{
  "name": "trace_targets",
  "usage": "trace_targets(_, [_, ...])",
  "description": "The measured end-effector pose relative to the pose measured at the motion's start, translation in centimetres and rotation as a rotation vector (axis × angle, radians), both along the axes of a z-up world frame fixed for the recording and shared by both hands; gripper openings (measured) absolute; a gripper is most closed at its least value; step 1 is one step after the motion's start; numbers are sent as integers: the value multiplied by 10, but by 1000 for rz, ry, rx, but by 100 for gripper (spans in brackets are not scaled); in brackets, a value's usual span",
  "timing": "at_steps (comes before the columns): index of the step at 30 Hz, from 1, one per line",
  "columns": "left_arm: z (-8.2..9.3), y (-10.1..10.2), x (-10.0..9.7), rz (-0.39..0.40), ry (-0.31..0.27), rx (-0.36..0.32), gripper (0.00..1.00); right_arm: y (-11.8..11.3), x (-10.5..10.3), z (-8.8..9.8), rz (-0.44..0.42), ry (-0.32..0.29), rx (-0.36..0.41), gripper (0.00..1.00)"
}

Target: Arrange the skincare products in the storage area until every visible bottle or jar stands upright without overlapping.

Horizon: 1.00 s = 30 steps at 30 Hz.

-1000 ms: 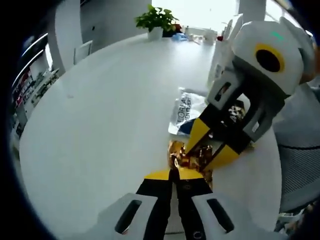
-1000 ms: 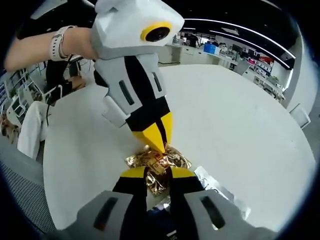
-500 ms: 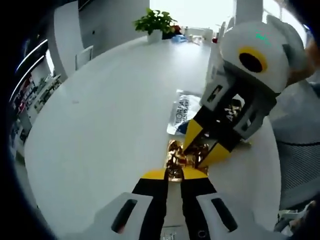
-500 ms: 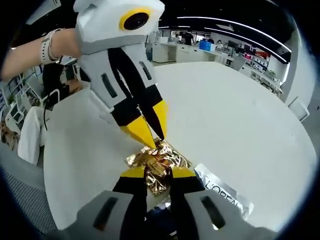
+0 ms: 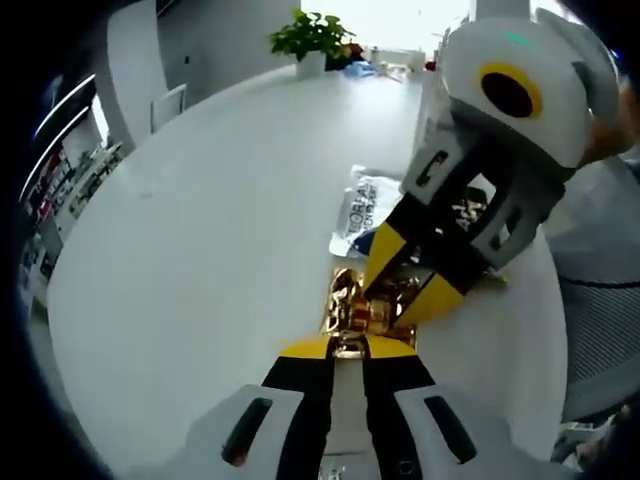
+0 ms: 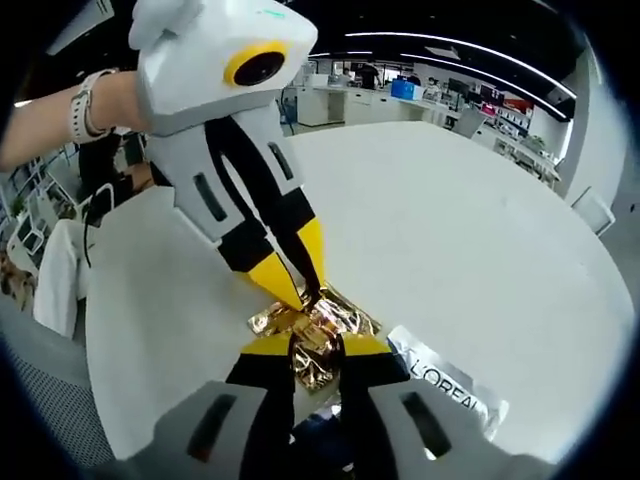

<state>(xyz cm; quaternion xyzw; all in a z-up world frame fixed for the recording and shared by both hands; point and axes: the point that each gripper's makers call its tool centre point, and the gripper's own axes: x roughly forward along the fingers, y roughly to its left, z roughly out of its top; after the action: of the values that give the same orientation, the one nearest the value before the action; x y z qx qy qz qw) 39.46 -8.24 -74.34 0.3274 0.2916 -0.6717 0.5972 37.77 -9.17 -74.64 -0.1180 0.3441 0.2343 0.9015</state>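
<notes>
Grippers, left (image 5: pixel 348 345) and right (image 6: pixel 315 345), pinch gold packet (image 6: pixel 312 325); white table (image 5: pixel 220 200) around.

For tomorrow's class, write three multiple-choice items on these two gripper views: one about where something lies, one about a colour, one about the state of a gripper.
1. Where does the white sachet lie?
A. flat on the white table, beside the crumpled packet
B. standing in the plant pot
C. on the chair

2. What colour is the crumpled foil packet?
A. blue
B. gold
C. green

3. What is the left gripper doing?
A. hanging open above a bare table
B. closed on the foil packet
C. holding the plant

Answers:
1 A: in the left gripper view the sachet lies flat on the table, next to the packet.
2 B: the foil shines gold in both views.
3 B: its yellow tips meet on the packet's edge, while the right gripper pinches the packet from the other side.
</notes>
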Motion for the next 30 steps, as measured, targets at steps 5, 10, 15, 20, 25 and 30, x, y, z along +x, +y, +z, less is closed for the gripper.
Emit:
trace_targets(5, [8,1,-3,8,-11,-17,11,-4,0,2,-3,-6,-13,21])
trace_targets(10, [19,3,-5,33,-33,-30,11,-1,-3,15,14,-19,-8,21])
trace_targets(15, [34,6,-6,89,-50,-53,12,0,-10,27,49,-42,-44,20])
trace_targets(20, [47,13,-13,136,-73,-62,14,1,-21,44,75,-60,-55,20])
trace_targets(25, [62,23,-24,180,-80,-76,17,-2,-38,60,98,-79,-67,21])
trace_targets(30, [72,34,-36,247,-64,-85,19,-5,-57,77,90,-79,-7,22])
